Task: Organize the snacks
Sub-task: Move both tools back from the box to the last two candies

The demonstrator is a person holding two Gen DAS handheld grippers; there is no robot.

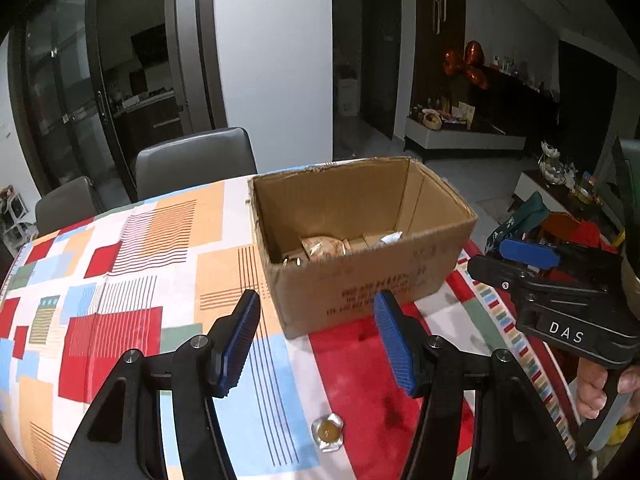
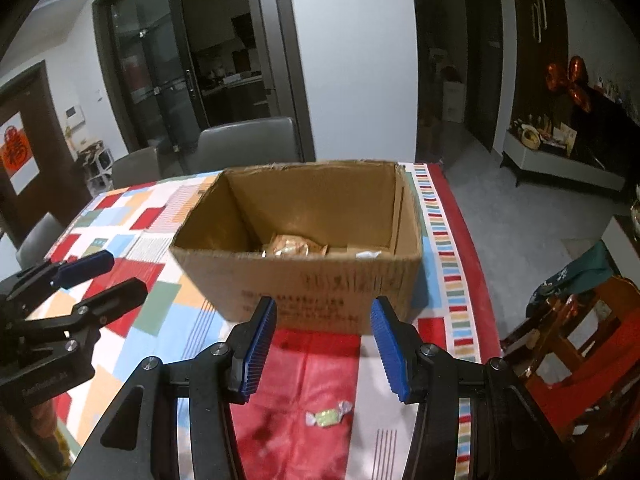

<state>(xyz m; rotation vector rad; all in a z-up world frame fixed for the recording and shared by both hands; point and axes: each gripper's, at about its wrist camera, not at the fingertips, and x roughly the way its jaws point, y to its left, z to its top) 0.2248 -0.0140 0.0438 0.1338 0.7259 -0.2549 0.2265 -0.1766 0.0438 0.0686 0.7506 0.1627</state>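
Note:
An open cardboard box point(image 1: 360, 280) stands on the patterned tablecloth and holds several wrapped snacks point(image 1: 324, 247); it also shows in the right wrist view point(image 2: 320, 288) with the snacks point(image 2: 292, 249) inside. My left gripper point(image 1: 316, 340) is open and empty, just in front of the box. A small foil-wrapped amber candy point(image 1: 328, 432) lies on the cloth below it. My right gripper point(image 2: 322, 344) is open and empty, in front of the box. A green twist-wrapped candy point(image 2: 328, 418) lies on the red cloth under it.
The right gripper point(image 1: 528, 256) shows at the right of the left wrist view; the left gripper point(image 2: 100, 276) shows at the left of the right wrist view. Grey chairs point(image 2: 248, 140) stand behind the table. A wooden chair point(image 2: 580, 340) with clothes is at the table's right edge.

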